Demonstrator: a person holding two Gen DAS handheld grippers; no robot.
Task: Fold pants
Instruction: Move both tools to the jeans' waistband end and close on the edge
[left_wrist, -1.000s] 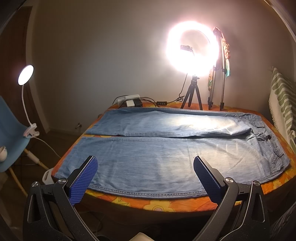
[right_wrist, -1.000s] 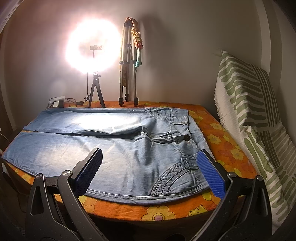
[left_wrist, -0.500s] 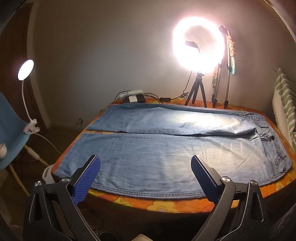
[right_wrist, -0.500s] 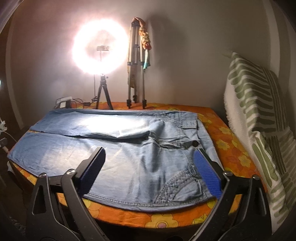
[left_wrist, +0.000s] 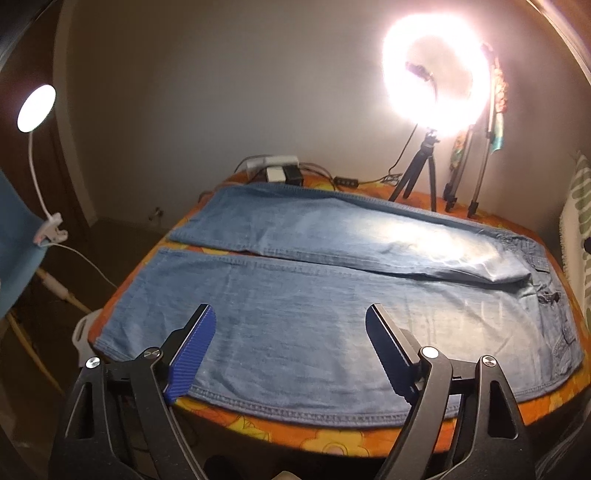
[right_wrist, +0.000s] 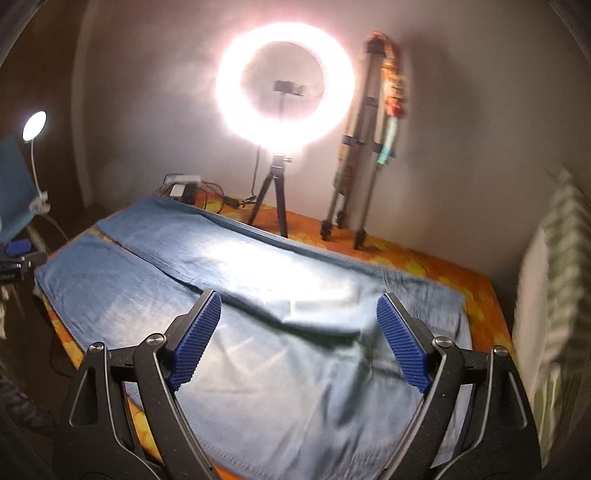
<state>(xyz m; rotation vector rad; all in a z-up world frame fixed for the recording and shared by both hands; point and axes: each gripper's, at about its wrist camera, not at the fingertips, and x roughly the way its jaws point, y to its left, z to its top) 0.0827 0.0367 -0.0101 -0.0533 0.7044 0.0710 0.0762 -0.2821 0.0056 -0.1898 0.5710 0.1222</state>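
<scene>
Light blue jeans (left_wrist: 314, 280) lie spread flat on the table with the orange flowered cloth (left_wrist: 332, 439), legs pointing left and waist at the right. In the left wrist view my left gripper (left_wrist: 291, 314) hovers over the near leg by the table's front edge. Its jaws are closing, wide apart, with nothing gripped. My right gripper (right_wrist: 299, 299) hangs above the crotch and waist part of the jeans (right_wrist: 258, 280). Its blue pads (right_wrist: 195, 339) are also closing and hold nothing.
A bright ring light on a tripod (left_wrist: 434, 70) and a folded tripod (right_wrist: 364, 155) stand at the table's back. A power strip with cables (left_wrist: 280, 168) lies at the back left. A clip lamp (left_wrist: 35, 109) on a blue chair is left; a green striped cushion (right_wrist: 557, 280) is right.
Both grippers have narrowed a little. The right gripper has swung left and tilted, so it now looks over the crotch area. The left gripper has shifted left along the near leg.
</scene>
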